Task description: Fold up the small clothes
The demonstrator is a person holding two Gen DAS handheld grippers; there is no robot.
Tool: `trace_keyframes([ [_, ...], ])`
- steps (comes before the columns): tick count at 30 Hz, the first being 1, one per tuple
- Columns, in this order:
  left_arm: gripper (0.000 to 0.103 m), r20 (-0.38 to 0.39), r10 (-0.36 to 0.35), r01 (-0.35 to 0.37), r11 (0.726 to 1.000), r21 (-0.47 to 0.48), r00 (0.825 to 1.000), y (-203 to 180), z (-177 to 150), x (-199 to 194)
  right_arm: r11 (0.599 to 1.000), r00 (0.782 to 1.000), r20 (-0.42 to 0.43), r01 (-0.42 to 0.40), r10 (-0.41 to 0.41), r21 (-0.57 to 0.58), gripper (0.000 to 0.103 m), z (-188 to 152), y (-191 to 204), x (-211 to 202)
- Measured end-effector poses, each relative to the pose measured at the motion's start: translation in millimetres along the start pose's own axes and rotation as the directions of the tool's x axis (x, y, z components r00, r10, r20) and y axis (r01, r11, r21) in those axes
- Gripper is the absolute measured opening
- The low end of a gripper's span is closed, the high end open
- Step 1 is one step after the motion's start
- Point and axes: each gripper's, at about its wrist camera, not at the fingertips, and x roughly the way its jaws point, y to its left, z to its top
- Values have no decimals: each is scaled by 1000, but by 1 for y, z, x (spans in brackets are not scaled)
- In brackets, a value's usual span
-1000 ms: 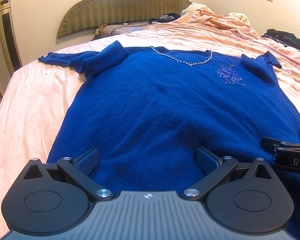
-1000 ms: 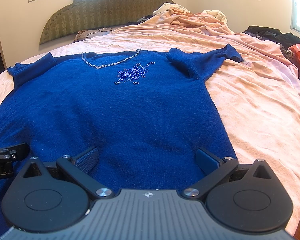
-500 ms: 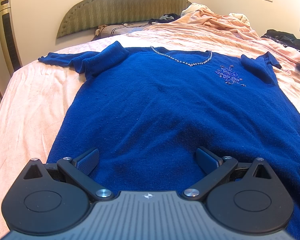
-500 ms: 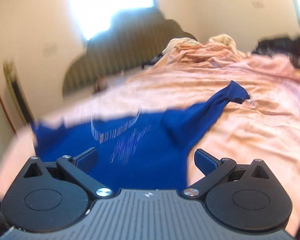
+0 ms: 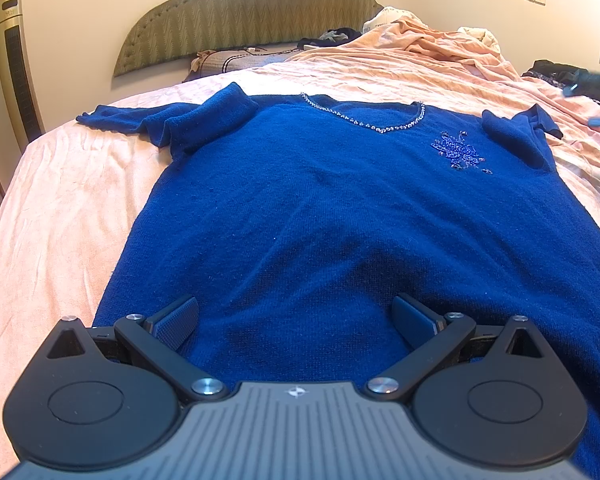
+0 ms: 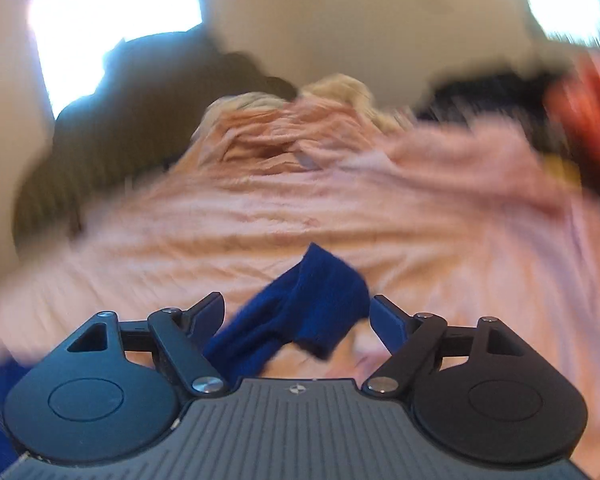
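Right gripper (image 6: 296, 316) has swung from the hem to the sweater's (image 5: 320, 208) right sleeve (image 6: 312, 300) at 12 o'clock, jaws apart around it. Left gripper (image 5: 296, 320) rests apart at the hem. Sleeve fold begins; next: clamp, carry inward.

The left gripper (image 5: 295, 322) is hovering low over the hem end of the blue sweater (image 5: 320, 208), its jaws spread wide with nothing between them, pointing up the garment toward the neckline. The right gripper (image 6: 298, 316) is sitting at the sweater's sleeve end, jaws parted a little less widely, the sleeve cuff lying between its fingers (image 6: 388, 322) without being pinched; this view is blurred.
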Motion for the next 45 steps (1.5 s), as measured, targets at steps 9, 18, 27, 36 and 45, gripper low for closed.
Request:
trace_keyframes([
  [9,103,2,-2,2,1000,-2,1000,0,0,-1,927,997,-81,-28,-2,-374,45,-15,32,37],
  [18,103,2,-3,3,1000,-2,1000,0,0,-1,976,993,-117,3,-29,-218,11,-14,3,63],
  [27,103,3,-3,3,1000,-3,1000,0,0,-1,996,996,-50,-78,79,35,4,19,-16,12],
  [36,103,9,-14,14,1000,-15,1000,2,1,-1,902,905,-27,-419,424,106,4,57,48,-119],
  [45,103,13,-20,21,1000,-22,1000,4,-1,-1,623,604,-157,-746,782,233,5,-17,233,-157],
])
